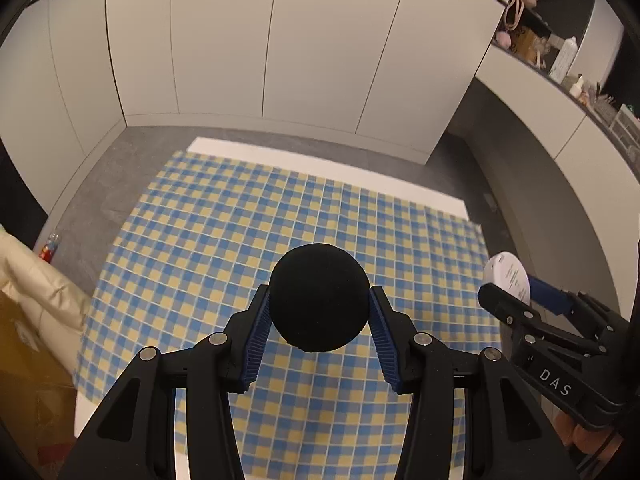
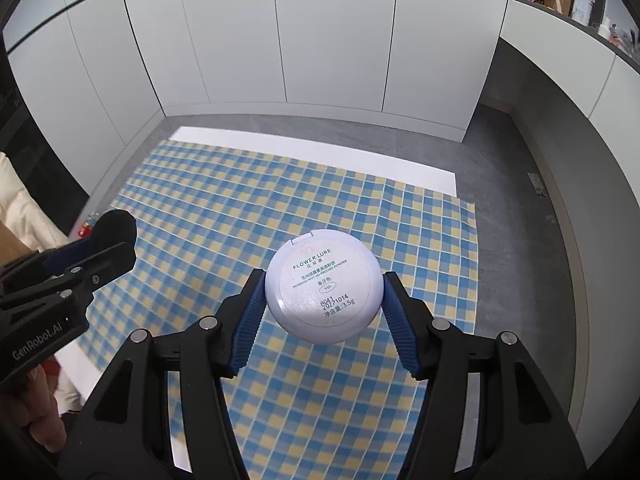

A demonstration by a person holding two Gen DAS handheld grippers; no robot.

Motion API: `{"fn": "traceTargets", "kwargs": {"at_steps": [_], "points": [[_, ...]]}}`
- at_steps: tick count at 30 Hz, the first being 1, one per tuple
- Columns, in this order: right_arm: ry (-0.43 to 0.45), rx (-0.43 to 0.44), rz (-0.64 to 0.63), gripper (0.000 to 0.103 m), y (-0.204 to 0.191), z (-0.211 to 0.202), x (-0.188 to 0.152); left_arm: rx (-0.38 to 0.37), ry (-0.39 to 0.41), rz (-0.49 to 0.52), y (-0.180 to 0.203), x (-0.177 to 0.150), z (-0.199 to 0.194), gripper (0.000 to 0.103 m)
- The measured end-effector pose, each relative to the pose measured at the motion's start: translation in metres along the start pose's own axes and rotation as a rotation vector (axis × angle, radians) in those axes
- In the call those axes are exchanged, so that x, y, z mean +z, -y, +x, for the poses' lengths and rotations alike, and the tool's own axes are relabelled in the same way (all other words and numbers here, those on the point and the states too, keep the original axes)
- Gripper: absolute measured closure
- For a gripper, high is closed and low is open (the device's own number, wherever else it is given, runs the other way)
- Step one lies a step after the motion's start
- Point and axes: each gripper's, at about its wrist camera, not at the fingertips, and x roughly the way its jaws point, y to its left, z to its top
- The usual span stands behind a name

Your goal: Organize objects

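Note:
A round black puff [image 1: 319, 297] hangs above the blue and yellow checked cloth [image 1: 224, 216], pinched between the blue pads of my left gripper [image 1: 319, 306], which is shut on it. My right gripper [image 2: 323, 294] is shut on a round white powder compact [image 2: 322, 296], its printed underside turned toward the camera. In the left wrist view the right gripper [image 1: 516, 292] shows at the right edge with the white compact [image 1: 509, 276] in it. The right wrist view has the left gripper [image 2: 108, 240] at its left edge, holding the black puff [image 2: 116, 224].
The checked cloth [image 2: 240, 208] lies on a white table [image 2: 320, 152] over grey floor, well below both grippers. White cupboard doors stand behind. A shelf [image 1: 560, 60] with bottles and small items runs along the right. A cream cushion [image 1: 32, 280] and a small red bottle [image 1: 48, 250] are at left.

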Motion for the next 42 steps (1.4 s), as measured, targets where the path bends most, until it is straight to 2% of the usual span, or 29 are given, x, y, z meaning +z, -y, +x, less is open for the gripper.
{"fn": "traceTargets", "kwargs": {"at_steps": [4,10,16,21,26,29,32,42], "points": [[0.023,-0.014,-0.001,0.043,-0.009,-0.027,-0.006,0.017,0.021,0.020,0.002,-0.003,-0.025,0.056],[-0.003,-0.014,-0.010,0.043,-0.014,-0.050,-0.024,0.006,0.059,0.022,-0.003,-0.021,-0.066,0.056],[0.010,0.007,-0.023,0.043,-0.021,-0.067,-0.029,-0.002,0.083,-0.034,-0.021,-0.037,-0.092,0.056],[0.060,0.001,-0.085,0.043,-0.030,-0.078,-0.026,0.014,0.096,-0.037,-0.030,-0.045,-0.096,0.056],[0.073,-0.002,-0.129,0.043,-0.037,-0.087,-0.021,0.021,0.122,-0.025,-0.033,-0.042,-0.101,0.056],[0.096,-0.003,-0.178,0.043,-0.045,-0.097,-0.018,-0.007,0.144,-0.012,-0.030,-0.039,-0.106,0.056],[0.106,0.004,-0.166,0.043,-0.043,-0.099,-0.017,-0.036,0.157,-0.019,-0.029,-0.036,-0.111,0.055],[0.088,-0.019,-0.126,0.043,-0.037,-0.087,-0.013,-0.026,0.154,-0.015,-0.034,-0.038,-0.112,0.055]]}}
